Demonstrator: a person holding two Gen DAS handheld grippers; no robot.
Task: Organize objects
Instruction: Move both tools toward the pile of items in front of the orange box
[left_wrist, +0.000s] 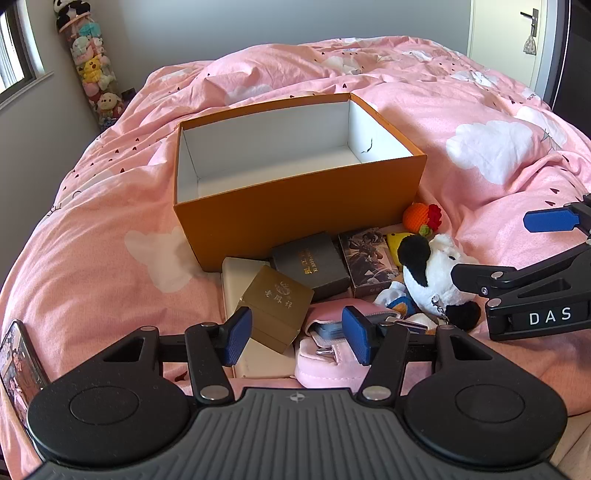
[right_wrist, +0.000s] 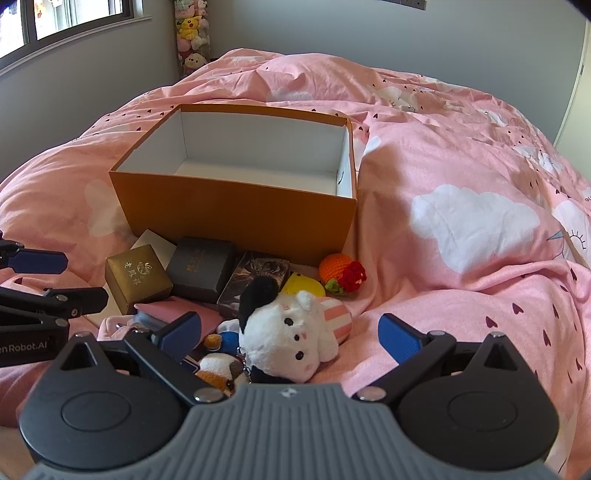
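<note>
An open orange box (left_wrist: 295, 218) (right_wrist: 236, 214) with an empty white inside stands on the pink bed. In front of it lies a pile: a gold box (left_wrist: 277, 306) (right_wrist: 136, 278), a dark grey box (left_wrist: 310, 264) (right_wrist: 201, 267), a picture-printed box (left_wrist: 369, 258) (right_wrist: 255, 277), a white-and-black plush (left_wrist: 436, 277) (right_wrist: 291, 336), an orange crochet ball (left_wrist: 421, 218) (right_wrist: 341, 273) and a pink pouch (left_wrist: 328, 354). My left gripper (left_wrist: 299, 336) is open, its pads either side of the gold box corner and pouch. My right gripper (right_wrist: 291, 338) is open around the plush.
A white flat box (left_wrist: 240, 280) lies under the gold box. A phone (left_wrist: 18, 365) lies at the bed's left edge. A tall tube of plush toys (left_wrist: 92, 70) stands in the room corner. A door (left_wrist: 528, 40) is at the far right.
</note>
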